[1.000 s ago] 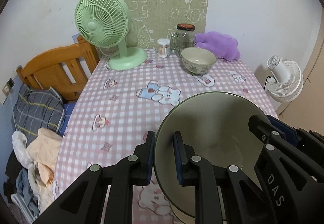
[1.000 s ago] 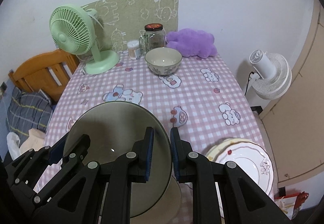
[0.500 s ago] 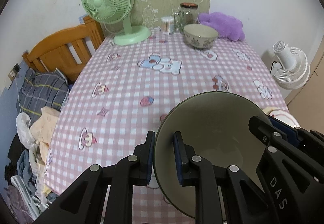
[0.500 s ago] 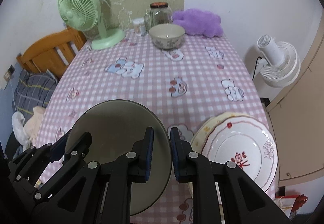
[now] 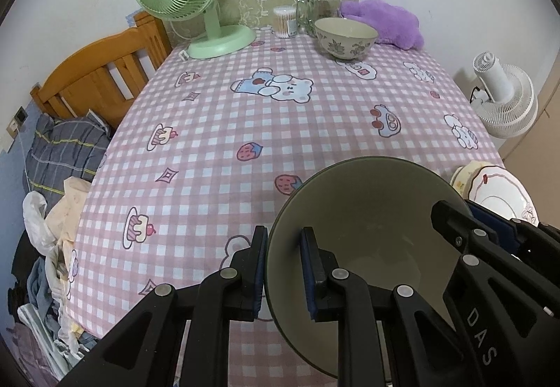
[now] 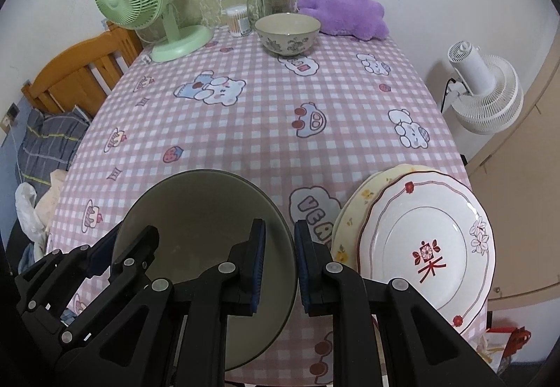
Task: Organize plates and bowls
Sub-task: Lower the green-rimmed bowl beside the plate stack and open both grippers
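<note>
While both grippers clamp the olive bowl, stacked plates sit beside.

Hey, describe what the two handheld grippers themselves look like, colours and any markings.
Both grippers, left gripper and right gripper, are matte black plastic linkages with angular bars joined by round silver rivets. The fingers carry flat dark blue pads on their inner faces. White letters "DAS" show on the right gripper's body in the left wrist view. No cables, sleeves or hands are visible.
</note>
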